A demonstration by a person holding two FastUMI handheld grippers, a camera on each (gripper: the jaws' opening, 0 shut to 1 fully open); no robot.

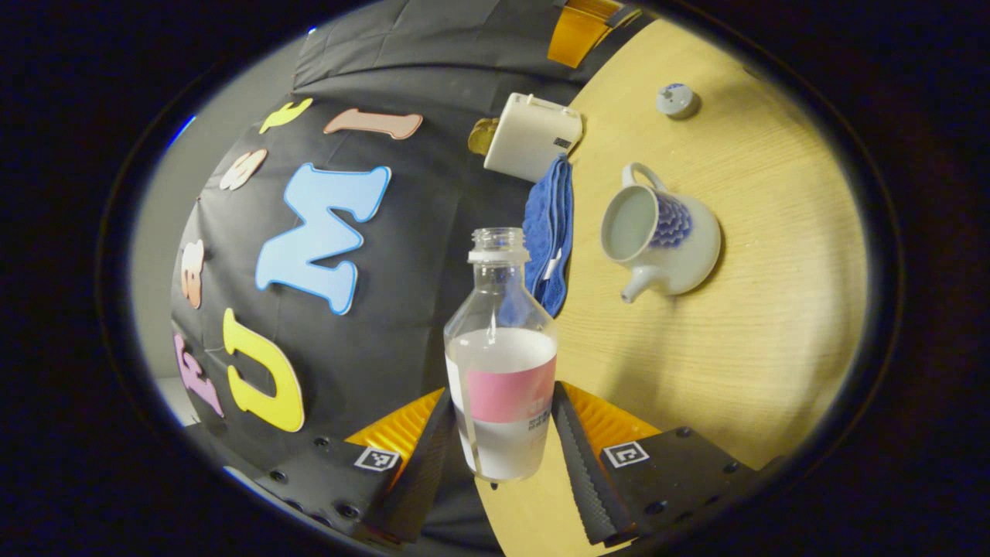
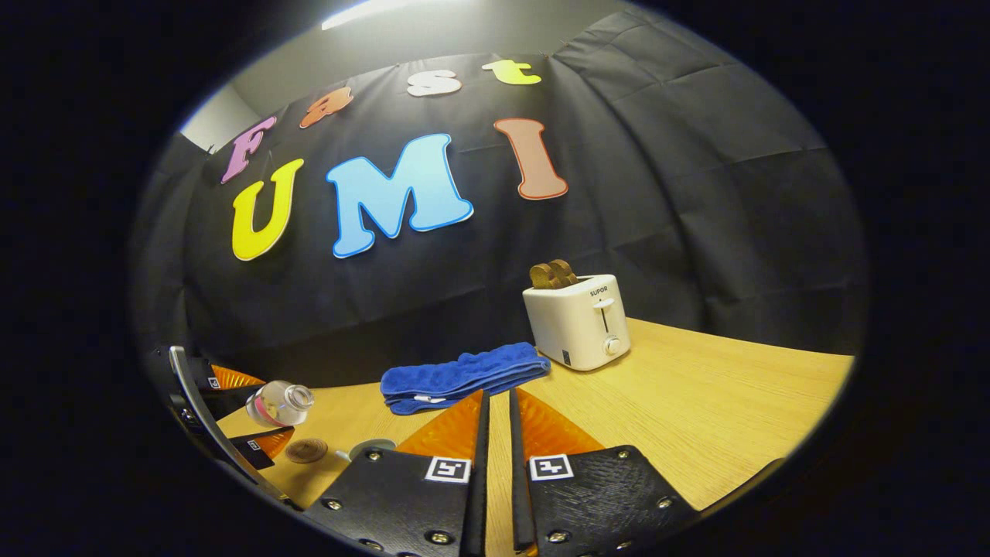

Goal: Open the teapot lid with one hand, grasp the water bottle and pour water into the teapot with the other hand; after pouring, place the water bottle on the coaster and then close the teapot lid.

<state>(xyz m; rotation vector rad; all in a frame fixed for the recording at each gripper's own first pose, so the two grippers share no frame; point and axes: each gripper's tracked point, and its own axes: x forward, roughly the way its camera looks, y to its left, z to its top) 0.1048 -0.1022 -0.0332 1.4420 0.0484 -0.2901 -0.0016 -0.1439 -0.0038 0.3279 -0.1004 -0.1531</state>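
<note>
Between left fingers [image 1: 433,452], bottle [image 1: 501,363] points wallward.

Teapot [image 2: 370,446] — mostly hidden behind fingers

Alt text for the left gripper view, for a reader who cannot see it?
The left gripper holds an uncapped water bottle, tilted, jaws closed on its sides. Beyond, on the wooden table, stands the open teapot, its lid set apart.
</note>
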